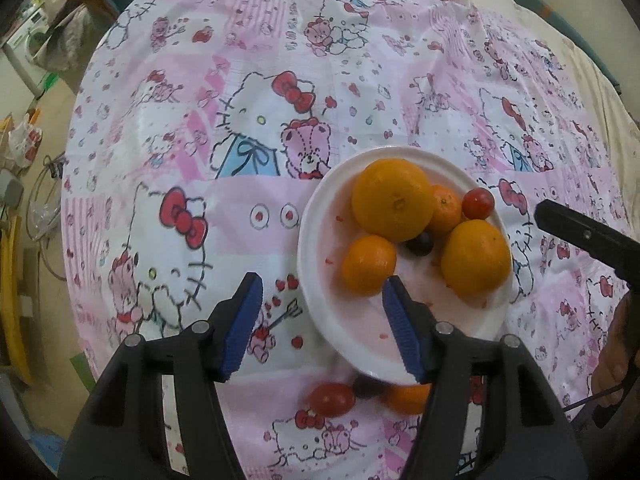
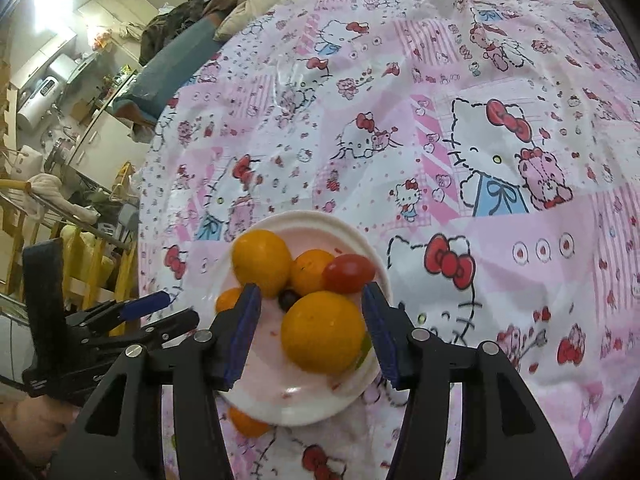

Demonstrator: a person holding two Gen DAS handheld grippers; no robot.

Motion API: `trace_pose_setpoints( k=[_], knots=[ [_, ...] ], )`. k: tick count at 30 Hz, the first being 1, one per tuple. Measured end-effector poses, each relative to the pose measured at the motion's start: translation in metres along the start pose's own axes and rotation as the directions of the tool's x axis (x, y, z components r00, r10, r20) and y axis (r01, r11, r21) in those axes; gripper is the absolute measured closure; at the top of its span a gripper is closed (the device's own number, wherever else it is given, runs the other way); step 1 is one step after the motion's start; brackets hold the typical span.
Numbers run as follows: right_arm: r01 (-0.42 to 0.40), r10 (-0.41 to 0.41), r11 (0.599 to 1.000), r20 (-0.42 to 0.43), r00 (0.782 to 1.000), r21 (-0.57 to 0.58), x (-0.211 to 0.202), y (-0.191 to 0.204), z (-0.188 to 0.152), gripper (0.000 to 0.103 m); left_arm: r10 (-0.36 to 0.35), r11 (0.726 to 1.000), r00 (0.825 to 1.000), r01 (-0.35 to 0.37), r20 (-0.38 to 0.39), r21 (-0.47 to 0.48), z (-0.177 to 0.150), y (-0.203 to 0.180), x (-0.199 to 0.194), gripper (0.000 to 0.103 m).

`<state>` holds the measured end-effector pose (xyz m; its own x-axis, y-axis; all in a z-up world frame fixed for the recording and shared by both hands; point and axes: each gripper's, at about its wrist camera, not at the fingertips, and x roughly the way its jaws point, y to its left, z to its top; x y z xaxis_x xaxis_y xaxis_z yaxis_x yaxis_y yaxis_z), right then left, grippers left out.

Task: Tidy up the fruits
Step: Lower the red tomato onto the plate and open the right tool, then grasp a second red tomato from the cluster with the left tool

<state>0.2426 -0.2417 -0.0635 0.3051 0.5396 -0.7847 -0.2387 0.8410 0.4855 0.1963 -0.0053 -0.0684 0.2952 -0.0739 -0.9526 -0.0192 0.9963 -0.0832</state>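
A white plate (image 1: pixel 316 208) on the pink cartoon tablecloth holds several oranges, the biggest (image 1: pixel 394 200) at its far side, plus a cherry tomato (image 1: pixel 478 203) and a dark grape (image 1: pixel 420 243). My left gripper (image 1: pixel 323 280) hangs open over the plate's near rim with nothing between its blue pads. In the right wrist view my right gripper (image 2: pixel 311 290) stands open above the plate (image 2: pixel 280 392); a large orange (image 2: pixel 324 332) lies on the plate under its gap, not pinched. Beside the plate's near edge on the cloth lie a tomato (image 1: pixel 332 400), a grape (image 1: pixel 364 386) and an orange (image 1: pixel 406 398).
The tablecloth (image 1: pixel 240 60) covers a round table, with the floor and household clutter past its left edge. A black finger (image 1: pixel 580 236) of the right gripper and a hand (image 1: pixel 616 352) show at right. The left gripper (image 2: pixel 180 308) is at left of the plate in the right wrist view.
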Motion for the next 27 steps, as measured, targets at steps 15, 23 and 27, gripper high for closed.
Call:
trace_pose_setpoints(
  k=[15, 23, 27],
  knots=[
    [-0.043, 0.043, 0.998, 0.0, 0.999, 0.043, -0.027, 0.023, -0.062, 0.047, -0.081, 0.986, 0.993, 0.067, -0.089, -0.151, -0.052, 0.039, -0.012, 0.044],
    [-0.07, 0.072, 0.988, -0.009, 0.997, 0.138, -0.028, 0.015, -0.092, 0.047, -0.151, 0.959, 0.98, 0.113, -0.13, -0.26, -0.07, 0.04, 0.01, 0.045],
    [-0.044, 0.046, 0.989, -0.008, 0.999, 0.143, -0.027, 0.012, -0.095, 0.047, -0.162, 0.962, 0.975, 0.121, -0.151, -0.245, -0.073, 0.032, 0.021, 0.055]
  ],
)
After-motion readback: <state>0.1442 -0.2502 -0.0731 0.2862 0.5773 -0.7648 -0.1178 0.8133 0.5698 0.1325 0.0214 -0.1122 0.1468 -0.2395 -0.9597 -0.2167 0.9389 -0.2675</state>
